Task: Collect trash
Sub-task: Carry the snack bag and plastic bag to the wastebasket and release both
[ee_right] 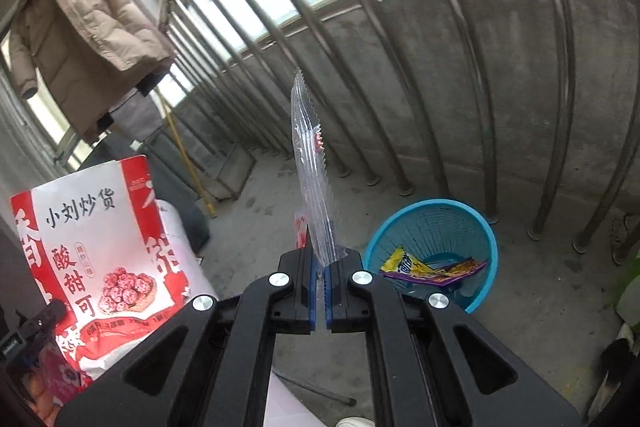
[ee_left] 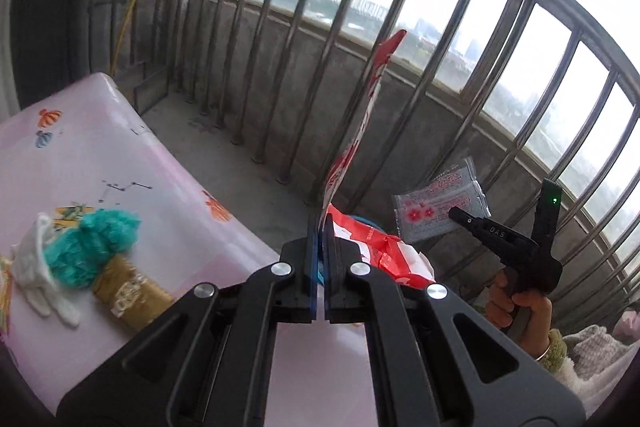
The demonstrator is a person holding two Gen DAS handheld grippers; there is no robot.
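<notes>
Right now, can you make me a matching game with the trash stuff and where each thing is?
Things:
1. red and white snack bag
2. clear wrapper
3. yellow and purple wrapper
4. teal fluffy ball

Places:
A. on the pink table
B. in the blue basket
C. in the left gripper
D. in the right gripper

Pairs: 1-C, 2-D, 3-B, 4-A
</notes>
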